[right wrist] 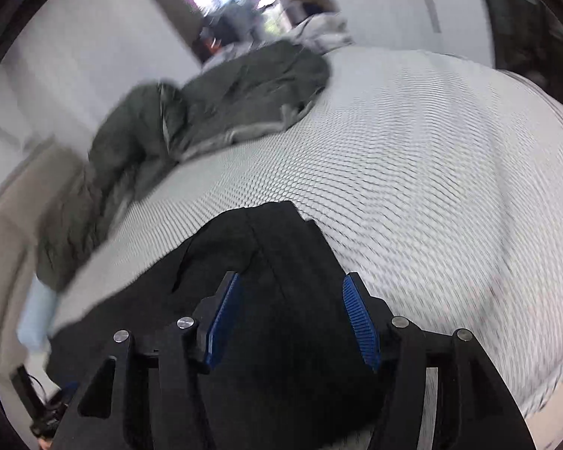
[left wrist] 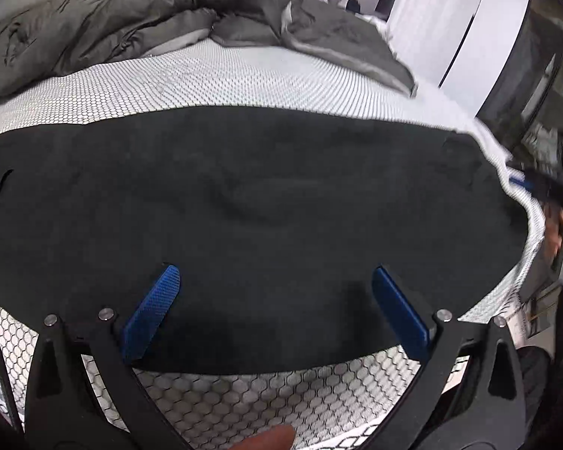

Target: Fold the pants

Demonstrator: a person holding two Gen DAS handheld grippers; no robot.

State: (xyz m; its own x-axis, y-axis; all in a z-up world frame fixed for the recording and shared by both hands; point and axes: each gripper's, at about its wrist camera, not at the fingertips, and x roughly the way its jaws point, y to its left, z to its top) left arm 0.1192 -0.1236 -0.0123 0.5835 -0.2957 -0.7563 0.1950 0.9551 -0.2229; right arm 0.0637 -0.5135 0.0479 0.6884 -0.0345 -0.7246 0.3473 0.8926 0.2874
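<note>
Black pants (left wrist: pixel 244 202) lie spread flat across the bed, folded lengthwise, in the left wrist view. My left gripper (left wrist: pixel 276 273) is open wide, its blue pads over the near edge of the pants, holding nothing. In the right wrist view the end of the pants (right wrist: pixel 281 281) lies between the blue pads of my right gripper (right wrist: pixel 291 281), which stands open around the cloth. The right wrist view is blurred by motion. The right gripper (left wrist: pixel 536 187) also shows blurred at the right end of the pants in the left wrist view.
The bed has a white sheet with a hexagon pattern (left wrist: pixel 244 78). A rumpled dark grey duvet (left wrist: pixel 150 11) lies at the far side, also in the right wrist view (right wrist: pixel 225 105). A white wardrobe (left wrist: pixel 450 18) stands beyond the bed's right edge.
</note>
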